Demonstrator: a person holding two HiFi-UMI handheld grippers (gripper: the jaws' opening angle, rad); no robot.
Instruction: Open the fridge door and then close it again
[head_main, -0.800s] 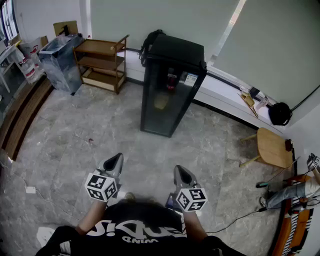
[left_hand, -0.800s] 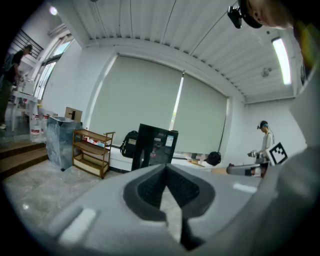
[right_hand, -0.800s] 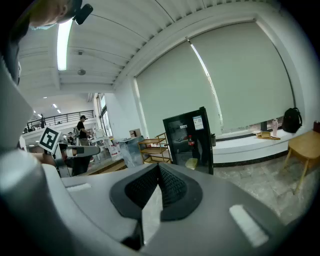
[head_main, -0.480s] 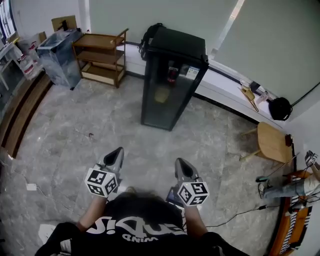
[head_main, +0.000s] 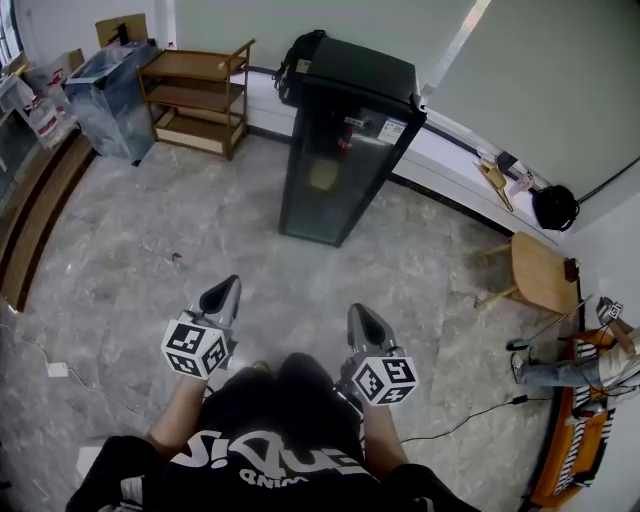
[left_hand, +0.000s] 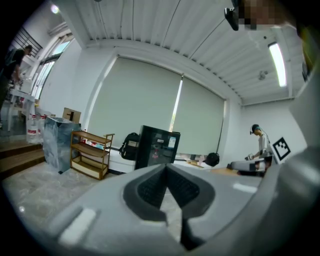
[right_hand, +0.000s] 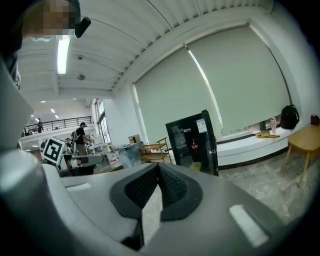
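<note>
Fridge: the tall black fridge with a glass front (head_main: 340, 150) stands upright by the far wall, just before a long white ledge (head_main: 450, 160).
Door: the glass door (head_main: 325, 185) looks fully shut. 1 red item and 1 yellow item show through it. I cannot make out where the handle is.
Beside the fridge: a black backpack (head_main: 296, 78) rests against its back corner. A brown wooden shelf rack (head_main: 195, 105) stands to its left, apart from it. A round wooden stool (head_main: 540, 288) stands to its right, well apart.
Between: bare grey marble floor (head_main: 150, 250) separates the fridge from the person.
Stage: in my judgement the opening has not begun; the person must first come to the door.
Risk 1: with both jaws pressed together, a gripper that reaches the door like this cannot take the handle and may only knock on the glass.
Risk 2: the handle side is not clear from here, so a pull at the hinge edge would move nothing or rock the fridge.
Risk 3: a hard closing push may slam the glass door.
Left gripper: the left gripper (head_main: 222, 296) is held low before the body, pointed toward the fridge; its 2 jaws are clenched tip to tip with nothing between them.
Right gripper: the right gripper (head_main: 365, 325) is the same, jaws pressed together, empty, touching nothing.
</note>
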